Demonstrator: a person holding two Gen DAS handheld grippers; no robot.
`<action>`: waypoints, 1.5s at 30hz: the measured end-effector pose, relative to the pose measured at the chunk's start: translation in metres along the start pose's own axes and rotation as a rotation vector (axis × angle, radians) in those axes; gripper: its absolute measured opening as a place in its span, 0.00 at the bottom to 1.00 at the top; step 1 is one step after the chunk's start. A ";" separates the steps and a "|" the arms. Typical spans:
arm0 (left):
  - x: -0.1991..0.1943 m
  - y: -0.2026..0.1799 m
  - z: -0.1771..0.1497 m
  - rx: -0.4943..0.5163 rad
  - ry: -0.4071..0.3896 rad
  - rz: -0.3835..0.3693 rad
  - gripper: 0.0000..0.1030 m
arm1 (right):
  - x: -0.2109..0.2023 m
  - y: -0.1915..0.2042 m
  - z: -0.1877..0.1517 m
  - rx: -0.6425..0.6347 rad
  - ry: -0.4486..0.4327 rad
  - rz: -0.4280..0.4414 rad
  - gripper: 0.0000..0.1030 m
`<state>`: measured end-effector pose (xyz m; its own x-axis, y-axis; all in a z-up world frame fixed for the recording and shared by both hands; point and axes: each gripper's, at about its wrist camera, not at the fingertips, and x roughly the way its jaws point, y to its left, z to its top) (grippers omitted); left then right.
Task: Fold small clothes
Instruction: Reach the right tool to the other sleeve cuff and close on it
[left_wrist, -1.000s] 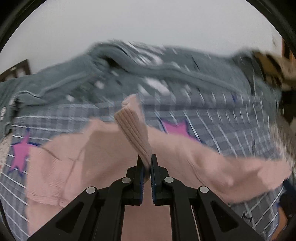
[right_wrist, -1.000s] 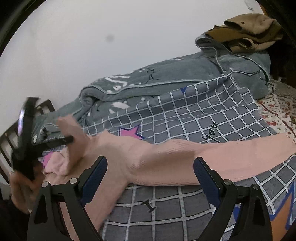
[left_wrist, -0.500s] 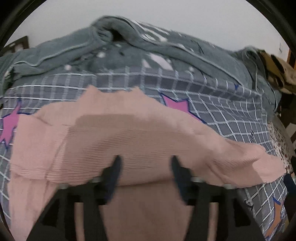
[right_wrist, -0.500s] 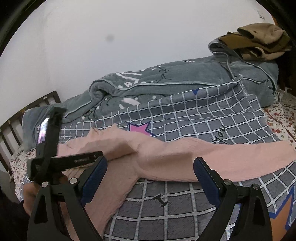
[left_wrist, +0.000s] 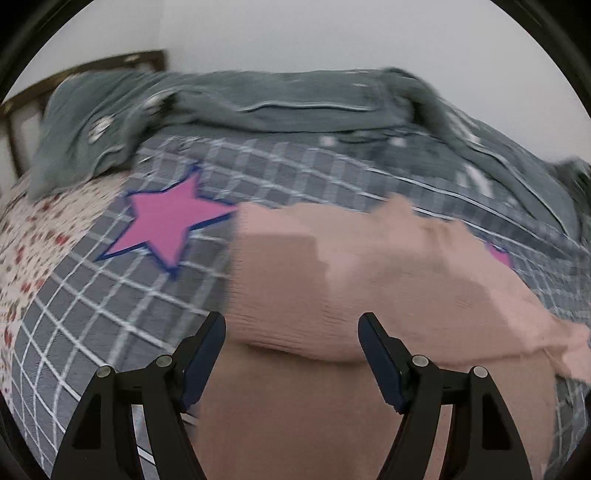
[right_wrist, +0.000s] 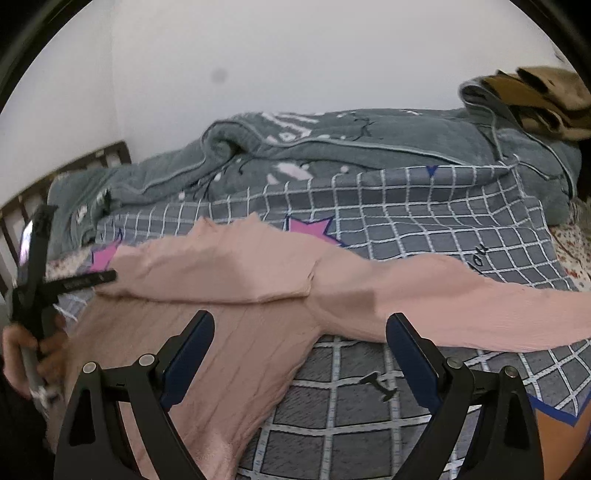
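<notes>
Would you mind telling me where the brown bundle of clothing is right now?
In the right wrist view, the brown bundle of clothing sits at the far upper right, on top of the grey fleece blanket heaped along the white wall.

Right gripper (right_wrist: 299, 343) hovered wide open over pink garment (right_wrist: 258, 273) on checked blanket (right_wrist: 424, 221); left gripper (right_wrist: 107, 276) at garment's left edge.

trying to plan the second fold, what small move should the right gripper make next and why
Probably reach the right gripper out to the far end of the pink ribbed knit top's long sleeve. That sleeve lies stretched flat over the grey checked blanket, unfolded, and both the right and left gripper are open, holding nothing.
</notes>
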<state>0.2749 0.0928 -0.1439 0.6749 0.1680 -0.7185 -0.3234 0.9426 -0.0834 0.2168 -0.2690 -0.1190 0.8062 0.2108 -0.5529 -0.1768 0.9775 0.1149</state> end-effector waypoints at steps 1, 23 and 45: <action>0.005 0.008 0.001 -0.023 0.005 0.006 0.70 | 0.003 0.005 -0.002 -0.017 0.008 -0.004 0.91; 0.037 0.017 -0.014 0.007 0.007 -0.034 0.70 | -0.032 -0.048 0.000 -0.043 -0.097 -0.173 0.80; 0.044 0.007 -0.012 0.045 0.023 0.042 0.77 | -0.041 -0.293 -0.054 0.532 0.051 -0.237 0.52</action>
<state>0.2942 0.1038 -0.1840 0.6461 0.2011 -0.7363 -0.3204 0.9470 -0.0226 0.2055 -0.5647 -0.1745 0.7588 -0.0013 -0.6514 0.3234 0.8688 0.3750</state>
